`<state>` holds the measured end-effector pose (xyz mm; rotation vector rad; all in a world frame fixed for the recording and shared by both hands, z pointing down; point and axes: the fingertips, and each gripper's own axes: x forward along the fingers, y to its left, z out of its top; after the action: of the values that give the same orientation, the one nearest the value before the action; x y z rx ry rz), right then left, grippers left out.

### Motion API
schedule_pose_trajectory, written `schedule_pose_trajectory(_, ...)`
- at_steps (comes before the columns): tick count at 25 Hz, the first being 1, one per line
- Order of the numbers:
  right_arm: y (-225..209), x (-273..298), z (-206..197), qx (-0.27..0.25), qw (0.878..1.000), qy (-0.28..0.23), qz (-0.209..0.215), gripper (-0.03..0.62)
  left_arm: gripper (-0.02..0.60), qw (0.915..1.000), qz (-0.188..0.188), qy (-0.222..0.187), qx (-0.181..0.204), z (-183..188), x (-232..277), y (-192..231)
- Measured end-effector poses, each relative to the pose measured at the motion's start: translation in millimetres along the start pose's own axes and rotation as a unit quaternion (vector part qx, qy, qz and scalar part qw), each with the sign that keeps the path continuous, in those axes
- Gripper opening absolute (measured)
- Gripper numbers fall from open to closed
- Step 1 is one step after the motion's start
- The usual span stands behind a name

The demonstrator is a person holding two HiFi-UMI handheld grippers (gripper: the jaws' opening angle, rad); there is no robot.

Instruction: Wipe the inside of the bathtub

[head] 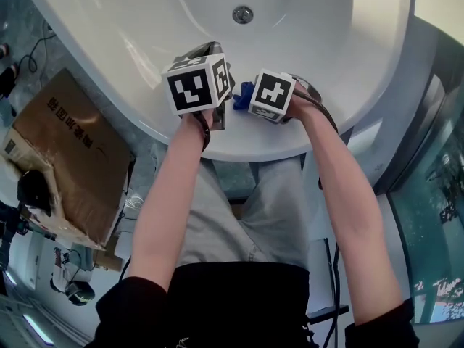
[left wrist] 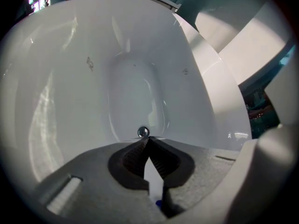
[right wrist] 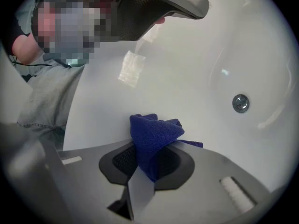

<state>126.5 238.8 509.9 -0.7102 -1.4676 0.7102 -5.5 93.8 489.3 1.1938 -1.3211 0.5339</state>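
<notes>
The white bathtub fills the top of the head view, its drain near the middle. Both grippers hover over the tub's near rim, side by side. My right gripper is shut on a dark blue cloth, which bunches out past the jaws; in the head view the cloth shows between the two marker cubes. My left gripper is shut with nothing between its tips and points along the tub toward the drain. The left gripper also shows at the top of the right gripper view.
A brown cardboard box lies on the floor left of the tub, with cables beside it. A glass wall stands at the right. The person's legs are against the tub's near side.
</notes>
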Motion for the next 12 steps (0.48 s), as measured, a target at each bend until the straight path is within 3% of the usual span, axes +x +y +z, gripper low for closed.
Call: schedule_pose_trajectory(12,86.2,-27.1,2.4,-0.005,0.999,-0.048,0.009,0.075,0.002,0.9999,0.002,-0.013,0.003,-4.8,-55.4,-7.5)
